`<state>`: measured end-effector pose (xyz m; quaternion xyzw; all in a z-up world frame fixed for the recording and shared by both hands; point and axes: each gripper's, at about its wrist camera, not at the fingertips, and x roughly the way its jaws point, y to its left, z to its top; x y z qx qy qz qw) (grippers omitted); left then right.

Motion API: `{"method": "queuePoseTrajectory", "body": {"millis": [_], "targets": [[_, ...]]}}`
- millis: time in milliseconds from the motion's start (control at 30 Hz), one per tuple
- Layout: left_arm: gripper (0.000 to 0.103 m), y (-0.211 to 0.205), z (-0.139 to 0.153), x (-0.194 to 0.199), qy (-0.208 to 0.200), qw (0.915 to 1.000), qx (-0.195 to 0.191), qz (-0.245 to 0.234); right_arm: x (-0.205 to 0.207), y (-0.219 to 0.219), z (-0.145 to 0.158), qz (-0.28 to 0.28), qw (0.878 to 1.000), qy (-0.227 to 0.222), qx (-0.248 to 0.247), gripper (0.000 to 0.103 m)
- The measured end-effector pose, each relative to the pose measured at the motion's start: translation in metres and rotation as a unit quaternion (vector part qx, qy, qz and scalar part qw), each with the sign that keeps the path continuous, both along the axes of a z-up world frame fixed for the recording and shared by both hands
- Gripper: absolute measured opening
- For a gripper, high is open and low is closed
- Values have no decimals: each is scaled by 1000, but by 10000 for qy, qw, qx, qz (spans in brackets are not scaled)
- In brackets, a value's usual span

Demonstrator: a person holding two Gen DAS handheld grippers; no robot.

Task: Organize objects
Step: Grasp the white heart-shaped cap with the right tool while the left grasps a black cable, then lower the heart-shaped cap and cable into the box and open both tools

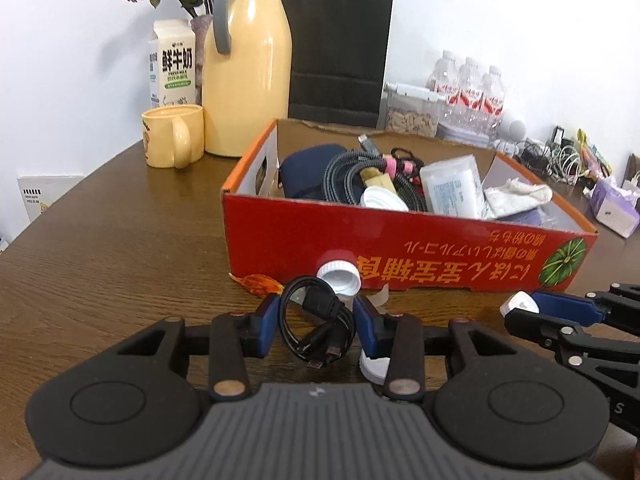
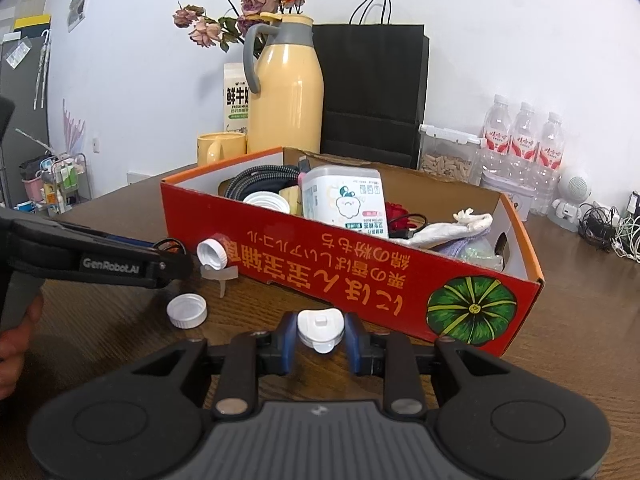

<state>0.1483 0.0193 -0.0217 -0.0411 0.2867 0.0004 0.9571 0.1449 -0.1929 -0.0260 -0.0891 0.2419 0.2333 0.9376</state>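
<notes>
A coiled black cable (image 1: 318, 320) lies on the brown table between the blue pads of my left gripper (image 1: 318, 320), which press on its two sides. In the right wrist view the left gripper (image 2: 174, 258) reaches in from the left toward the red cardboard box (image 2: 320, 258). My right gripper (image 2: 320, 332) is shut on a small white plastic lid (image 2: 320, 328), just in front of the box wall (image 1: 400, 248). From the left wrist view the right gripper (image 1: 520, 307) enters at the right edge. One white bottle cap (image 1: 340, 278) leans on the box; another (image 2: 187, 310) lies flat.
The box holds cables (image 1: 352, 176), a navy pouch (image 1: 304, 172), a wipes pack (image 2: 344, 200) and cloth (image 1: 516, 196). Behind stand a yellow jug (image 1: 246, 72), yellow mug (image 1: 172, 136), milk carton (image 1: 172, 64), black bag (image 1: 338, 48) and water bottles (image 2: 524, 136). An orange wrapper (image 1: 258, 284) lies nearby.
</notes>
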Motion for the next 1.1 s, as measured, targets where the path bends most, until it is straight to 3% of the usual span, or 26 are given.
{"method": "queuePoseTrajectory", "body": {"millis": [367, 700, 900, 967, 1100], "targets": [[41, 1, 41, -6, -595, 9980, -69, -209, 1, -8, 27, -39, 9982, -574, 191, 24], [41, -11, 76, 41, -1065, 9940, 78, -237, 53, -18, 65, -534, 9928, -1056, 205, 24], [41, -16, 73, 87, -1121, 9934, -100, -201, 104, -15, 64, -876, 9910, -956, 340, 24], [41, -14, 68, 103, -1079, 9937, -249, -161, 119, -15, 56, -1061, 9894, -900, 428, 24], [41, -14, 54, 118, -927, 9952, -196, -228, 133, -17, 35, -1142, 9908, -605, 401, 24]]}}
